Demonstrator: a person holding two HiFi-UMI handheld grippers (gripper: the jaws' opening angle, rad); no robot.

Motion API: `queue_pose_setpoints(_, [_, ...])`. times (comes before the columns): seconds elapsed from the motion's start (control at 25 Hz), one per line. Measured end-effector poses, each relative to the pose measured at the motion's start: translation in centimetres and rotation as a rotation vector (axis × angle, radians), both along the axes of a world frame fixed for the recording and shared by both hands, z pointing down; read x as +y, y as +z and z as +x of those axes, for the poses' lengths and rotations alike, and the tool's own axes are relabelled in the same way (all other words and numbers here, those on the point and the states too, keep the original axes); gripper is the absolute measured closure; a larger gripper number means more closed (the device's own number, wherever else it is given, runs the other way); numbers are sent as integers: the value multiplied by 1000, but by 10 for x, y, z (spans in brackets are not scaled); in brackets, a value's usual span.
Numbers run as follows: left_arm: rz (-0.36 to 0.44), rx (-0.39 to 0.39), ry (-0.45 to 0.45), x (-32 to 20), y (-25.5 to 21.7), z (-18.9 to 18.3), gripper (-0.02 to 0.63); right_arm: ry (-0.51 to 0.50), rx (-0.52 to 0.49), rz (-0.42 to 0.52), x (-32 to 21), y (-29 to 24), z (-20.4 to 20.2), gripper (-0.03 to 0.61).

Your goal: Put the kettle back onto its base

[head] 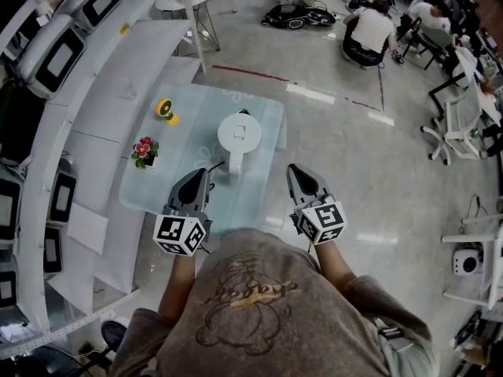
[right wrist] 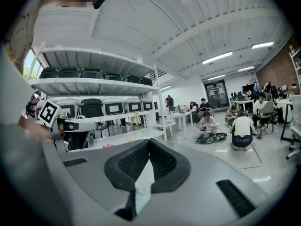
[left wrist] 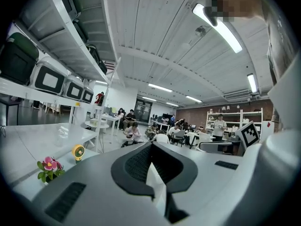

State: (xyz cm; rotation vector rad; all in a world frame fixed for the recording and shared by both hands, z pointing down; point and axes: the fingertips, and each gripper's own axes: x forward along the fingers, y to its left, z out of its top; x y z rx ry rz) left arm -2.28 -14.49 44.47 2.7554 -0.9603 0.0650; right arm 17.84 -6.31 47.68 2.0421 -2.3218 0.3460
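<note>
A white kettle (head: 239,136) stands on the small glass table (head: 157,188), seen from above with its handle toward me. A dark cord runs off beside the handle; what lies under the kettle is hidden by its body. My left gripper (head: 198,179) hovers over the table's near edge, short of the handle, its jaws shut with nothing in them (left wrist: 151,144). The right gripper (head: 297,171) hangs over the floor just right of the table, also shut and empty (right wrist: 149,141). Neither gripper view shows the kettle.
A small yellow fan (head: 165,109) and a potted flower (head: 145,151) sit on the table's left side. White shelves with cases (head: 59,53) line the left. Several people (head: 369,30) sit on the floor far ahead.
</note>
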Motion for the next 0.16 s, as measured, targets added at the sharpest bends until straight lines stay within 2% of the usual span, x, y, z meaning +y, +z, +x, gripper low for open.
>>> queue_pose_setpoints(0.16, [-4,1,-10,0,1,-4,592,0,-7,-2,-1,1,-1,586])
